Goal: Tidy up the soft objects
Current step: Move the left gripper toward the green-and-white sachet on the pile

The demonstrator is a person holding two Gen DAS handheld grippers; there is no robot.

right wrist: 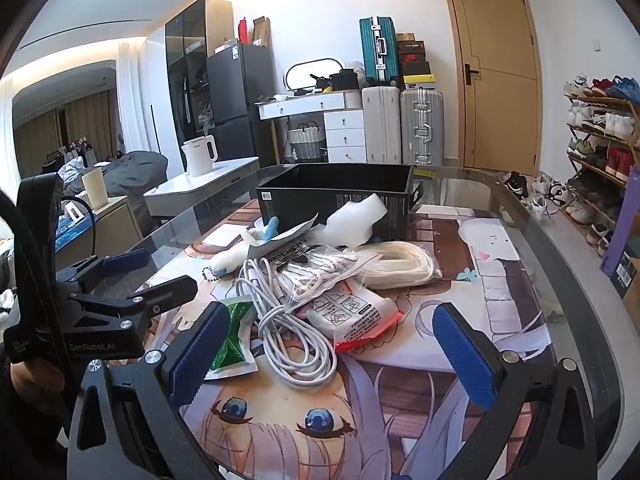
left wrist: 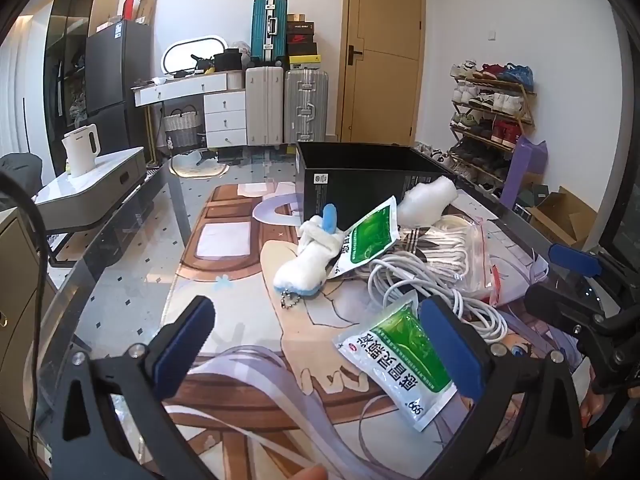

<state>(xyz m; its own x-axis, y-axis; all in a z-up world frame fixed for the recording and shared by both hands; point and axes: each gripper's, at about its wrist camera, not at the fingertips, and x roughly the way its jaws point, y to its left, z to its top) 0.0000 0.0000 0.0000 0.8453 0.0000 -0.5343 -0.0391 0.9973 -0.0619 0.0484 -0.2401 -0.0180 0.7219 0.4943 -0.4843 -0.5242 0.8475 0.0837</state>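
Observation:
A pile of soft things lies on the anime mat (left wrist: 248,328) in front of an open black box (left wrist: 360,176) (right wrist: 336,196). It holds a white and blue plush keychain (left wrist: 308,268) (right wrist: 228,260), two green sachets (left wrist: 396,356) (left wrist: 370,236) (right wrist: 234,336), a white coiled cable (left wrist: 432,288) (right wrist: 288,328), a bagged white rope (left wrist: 452,248) (right wrist: 396,264), a white foam piece (left wrist: 428,200) (right wrist: 356,220) and a printed zip bag (right wrist: 356,316). My left gripper (left wrist: 316,340) (right wrist: 148,276) is open, its right finger beside the near sachet. My right gripper (right wrist: 328,348) (left wrist: 556,284) is open over the cable.
The mat lies on a glass table (right wrist: 532,224) whose curved edge runs along the right. A white kettle (left wrist: 82,150) stands on a side table to the left. Suitcases (left wrist: 286,108), a door and a shoe rack (left wrist: 488,120) stand behind.

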